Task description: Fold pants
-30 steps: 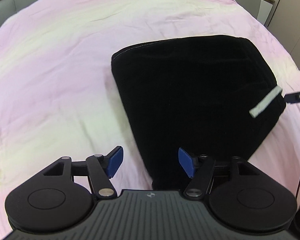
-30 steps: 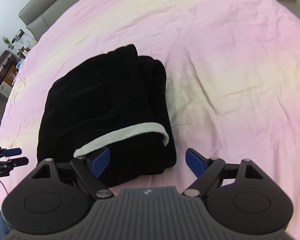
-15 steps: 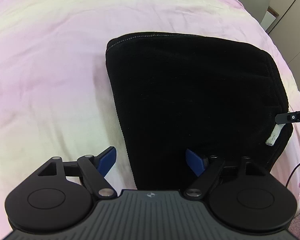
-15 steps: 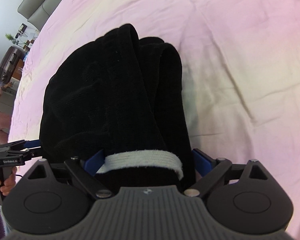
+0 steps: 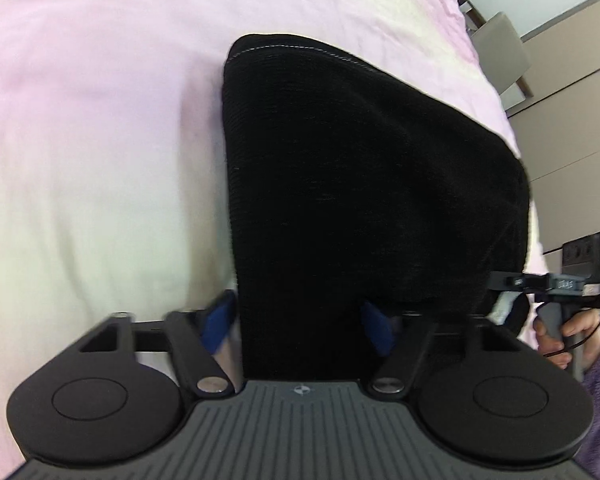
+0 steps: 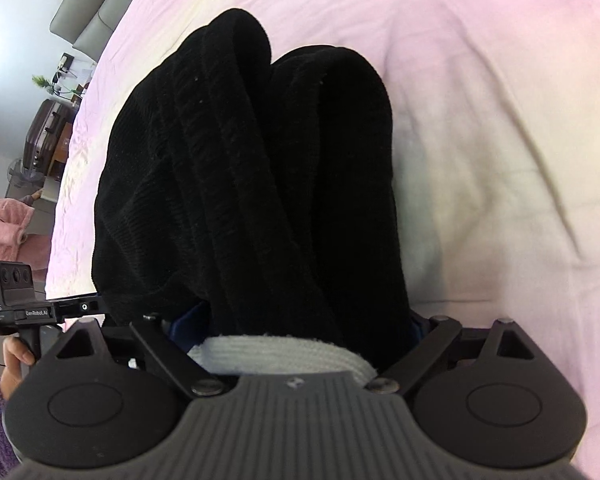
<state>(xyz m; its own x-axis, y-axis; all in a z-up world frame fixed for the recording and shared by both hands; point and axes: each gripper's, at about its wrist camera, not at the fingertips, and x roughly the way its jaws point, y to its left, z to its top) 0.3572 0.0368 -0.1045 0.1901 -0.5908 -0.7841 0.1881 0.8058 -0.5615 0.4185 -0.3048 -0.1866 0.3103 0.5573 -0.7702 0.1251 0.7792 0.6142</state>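
Observation:
The folded black pants (image 5: 360, 184) lie on the pink bed. In the left wrist view my left gripper (image 5: 298, 326) is open, its blue fingers astride the near left edge of the bundle. In the right wrist view the pants (image 6: 252, 176) show thick stacked folds, with a white waistband strip (image 6: 284, 354) at the near end. My right gripper (image 6: 296, 328) is open and straddles that end; its blue fingertips are mostly hidden by the cloth. Each gripper shows in the other's view, the right one (image 5: 548, 284) and the left one (image 6: 24, 300).
The pink bedsheet (image 5: 92, 152) spreads around the pants. A grey headboard (image 6: 88, 12) stands at the far end. A suitcase and cluttered furniture (image 6: 48, 136) stand beside the bed on the left. Cabinets and a chair (image 5: 512, 48) stand off the right side.
Both grippers have moved forward onto the pants, from clear of the bundle to straddling its two near ends. Both stay open.

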